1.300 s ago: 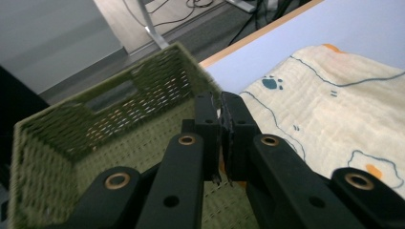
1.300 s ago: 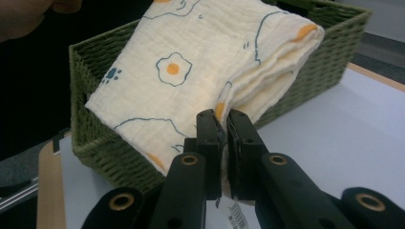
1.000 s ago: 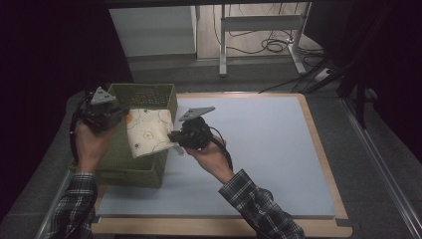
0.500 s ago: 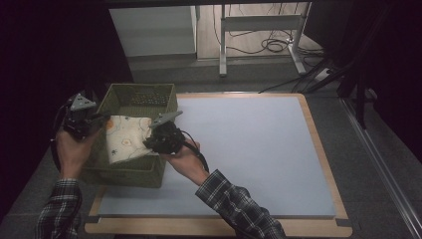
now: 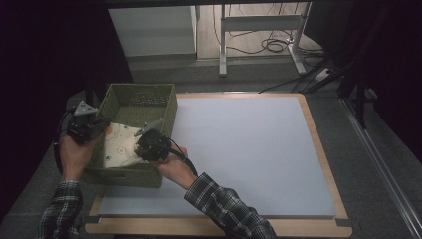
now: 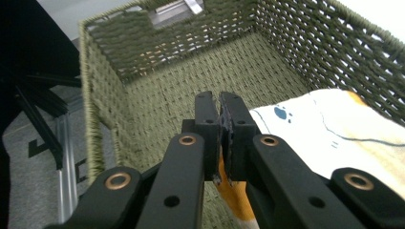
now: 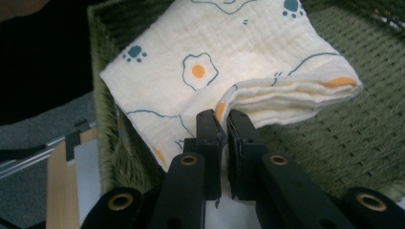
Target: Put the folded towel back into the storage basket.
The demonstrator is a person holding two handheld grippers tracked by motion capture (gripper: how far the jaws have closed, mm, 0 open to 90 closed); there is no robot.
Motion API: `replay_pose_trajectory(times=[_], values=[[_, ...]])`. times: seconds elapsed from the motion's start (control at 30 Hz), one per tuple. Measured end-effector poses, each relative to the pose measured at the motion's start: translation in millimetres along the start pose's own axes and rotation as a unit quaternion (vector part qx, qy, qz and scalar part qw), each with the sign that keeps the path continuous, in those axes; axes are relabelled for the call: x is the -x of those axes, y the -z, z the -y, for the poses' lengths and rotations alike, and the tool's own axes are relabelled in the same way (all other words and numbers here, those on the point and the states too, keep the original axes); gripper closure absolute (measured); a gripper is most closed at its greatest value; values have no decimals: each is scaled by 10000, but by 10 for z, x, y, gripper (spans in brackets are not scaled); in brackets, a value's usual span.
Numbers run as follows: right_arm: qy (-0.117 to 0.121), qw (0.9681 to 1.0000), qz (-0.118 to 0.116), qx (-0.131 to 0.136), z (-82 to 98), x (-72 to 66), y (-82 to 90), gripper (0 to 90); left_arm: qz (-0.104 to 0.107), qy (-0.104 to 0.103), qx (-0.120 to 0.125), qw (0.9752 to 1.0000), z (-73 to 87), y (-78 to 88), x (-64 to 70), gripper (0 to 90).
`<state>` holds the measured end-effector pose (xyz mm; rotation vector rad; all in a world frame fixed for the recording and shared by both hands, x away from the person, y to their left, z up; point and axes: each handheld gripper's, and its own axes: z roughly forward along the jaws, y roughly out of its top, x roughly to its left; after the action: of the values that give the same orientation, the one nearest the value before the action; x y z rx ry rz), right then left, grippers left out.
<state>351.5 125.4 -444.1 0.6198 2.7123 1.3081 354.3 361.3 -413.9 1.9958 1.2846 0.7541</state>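
Jaws of both the left gripper (image 6: 222, 102) and right gripper (image 7: 224, 125) are clamped on the folded printed cloth (image 7: 224, 62), which lies ahead of them inside the woven basket (image 6: 157, 95).

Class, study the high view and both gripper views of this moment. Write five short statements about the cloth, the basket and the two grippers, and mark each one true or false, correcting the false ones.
1. The folded cloth lies inside the green woven basket. True.
2. The cloth is plain white. False: it is cream, printed with fried eggs and blue paw prints.
3. The left gripper is shut on the cloth's edge. True.
4. The right gripper stands wide open, well clear of the cloth. False: it is shut on the cloth.
5. The basket stands in the middle of the pale blue mat. False: it sits at the mat's left edge.
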Motion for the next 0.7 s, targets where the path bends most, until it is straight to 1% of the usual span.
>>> replay_pose_trajectory(times=[0.17, 0.23, 0.33, 0.43, 0.47, 0.53, 0.7], values=[[-45, 9997, 158, -170, 48, -2, -34, 840, 91, -28, -71, 9999, 23, -117, 36, 867], [-27, 9996, 210, -196, 70, 2, -32, 840, 127, -33, -79, 9999, 24, -165, 58, 867], [-77, 9993, 254, -244, 94, -8, -28, 839, 186, -68, -142, 9997, 24, -232, 92, 867], [-79, 9992, 292, -263, 109, -32, -31, 838, 188, -168, -265, 9993, 29, -298, 135, 867], [-103, 9991, 313, -283, 113, -50, -37, 838, 194, -192, -292, 9992, 30, -308, 139, 866], [-74, 9988, 376, -296, 113, -71, -45, 837, 221, -195, -316, 9991, 34, -332, 152, 866], [-40, 9984, 437, -356, 116, -123, -80, 834, 251, -236, -450, 9984, 44, -380, 166, 865]])
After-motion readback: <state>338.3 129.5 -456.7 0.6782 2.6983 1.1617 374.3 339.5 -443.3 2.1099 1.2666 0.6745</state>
